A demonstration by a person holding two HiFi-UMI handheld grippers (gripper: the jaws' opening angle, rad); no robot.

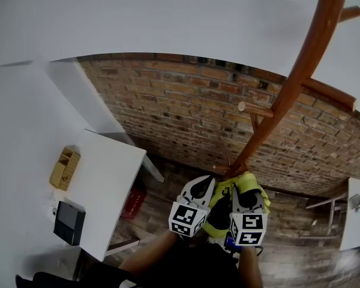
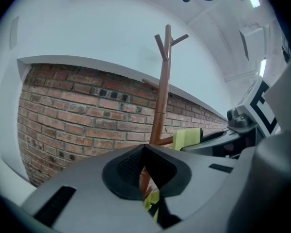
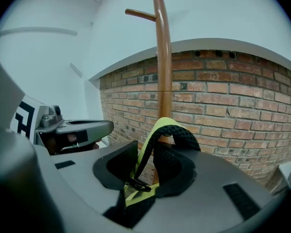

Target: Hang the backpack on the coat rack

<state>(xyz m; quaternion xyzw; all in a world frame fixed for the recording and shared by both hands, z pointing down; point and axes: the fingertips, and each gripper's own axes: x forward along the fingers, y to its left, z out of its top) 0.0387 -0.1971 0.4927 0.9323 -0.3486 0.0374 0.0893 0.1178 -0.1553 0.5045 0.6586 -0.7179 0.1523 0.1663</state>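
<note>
Your left gripper point(image 1: 209, 185) and right gripper point(image 1: 239, 191) are both clamped tight on the yellow backpack point(image 1: 252, 180). The coat rack point(image 1: 300, 65) rises just beyond, toward one o'clock.

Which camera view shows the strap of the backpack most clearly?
The right gripper view: the strap loops up clearly between the right gripper's closed jaws. The head view shows only the yellow backpack from above, no clear strap. The left gripper view shows just small yellow pieces of it.

The left gripper point(image 1: 205, 185) and the right gripper point(image 1: 242, 191) are both showing pale grey shells, black textured jaw linings and cubes point(image 1: 187, 219) bearing black-and-white square markers, while the person is wearing dark clothing point(image 1: 168, 275).
</note>
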